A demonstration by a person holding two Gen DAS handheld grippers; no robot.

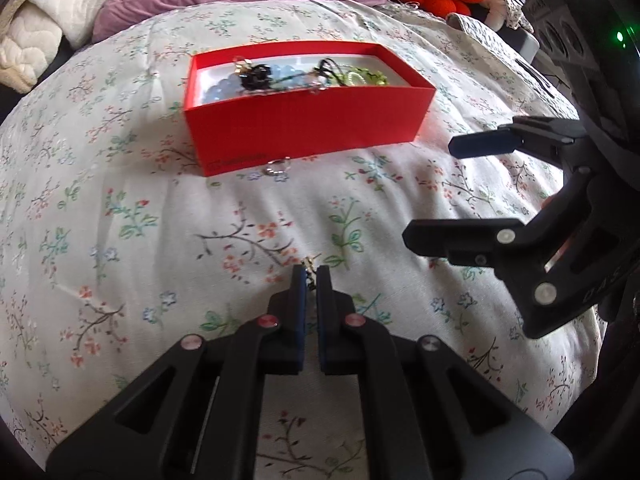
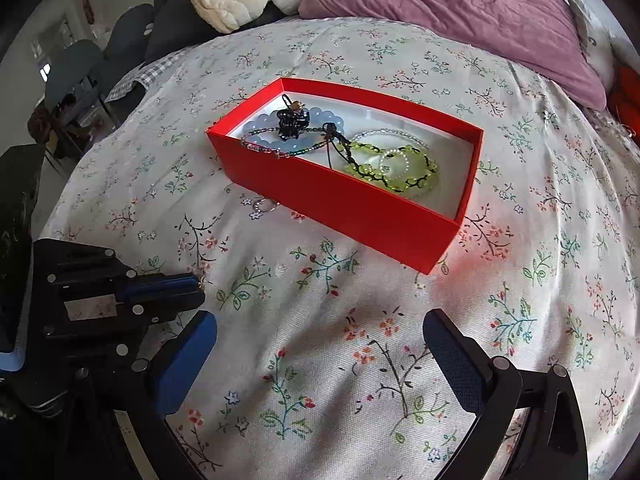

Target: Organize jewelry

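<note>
A floral sheet (image 2: 320, 320) is covering the bed; a mauve quilt (image 2: 460, 12) is lying at twelve o'clock, grey chairs (image 2: 80, 68) standing at ten.

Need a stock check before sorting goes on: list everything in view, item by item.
red box: one, red outside, white inside, mid-bed
blue bead bracelet: one, pale blue, in box
black charm: one, black, in box
green bead bracelet: one, yellow-green, in box
ring: one, silvery, on sheet beside box
small jewelry piece: one, gold-toned, between left fingers
bedsheet: one, white floral
purple quilt: one, behind
left gripper: shut
right gripper: open, empty
</note>
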